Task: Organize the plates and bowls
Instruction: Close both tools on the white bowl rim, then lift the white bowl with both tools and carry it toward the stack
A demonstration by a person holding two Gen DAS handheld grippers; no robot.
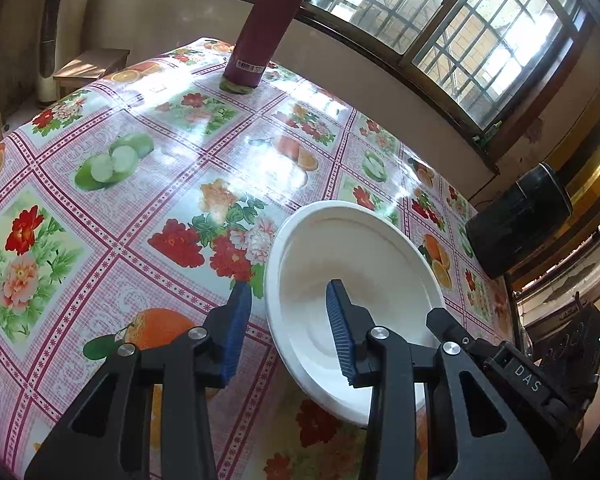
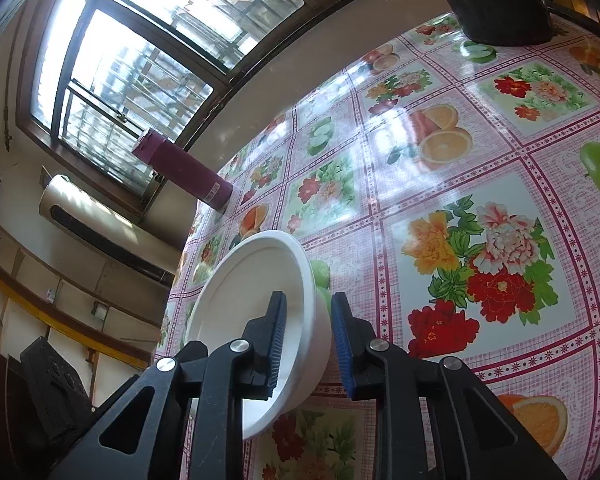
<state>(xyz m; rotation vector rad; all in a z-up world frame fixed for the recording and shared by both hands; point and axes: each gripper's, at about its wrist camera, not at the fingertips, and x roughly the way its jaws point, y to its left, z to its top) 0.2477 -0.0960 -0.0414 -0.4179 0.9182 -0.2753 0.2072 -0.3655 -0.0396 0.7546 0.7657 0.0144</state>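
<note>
Table [image 1: 112, 248] under glossy fruit-and-flower oilcloth, sun glare toward far edge; barred window [image 1: 452, 28] above cream wall [image 1: 172, 16]; wooden stool [image 1: 92, 64] beyond far left corner; white cylindrical unit [image 2: 76, 208] wall-mounted

Left tongs [image 1: 290, 326] and right tongs [image 2: 309, 342] both parted, blue-padded fingers [image 1: 236, 332] angled down and forward.

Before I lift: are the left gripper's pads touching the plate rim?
Apart. Left wrist view shows the left gripper open, pads straddling the white plate rim with gaps.
</note>
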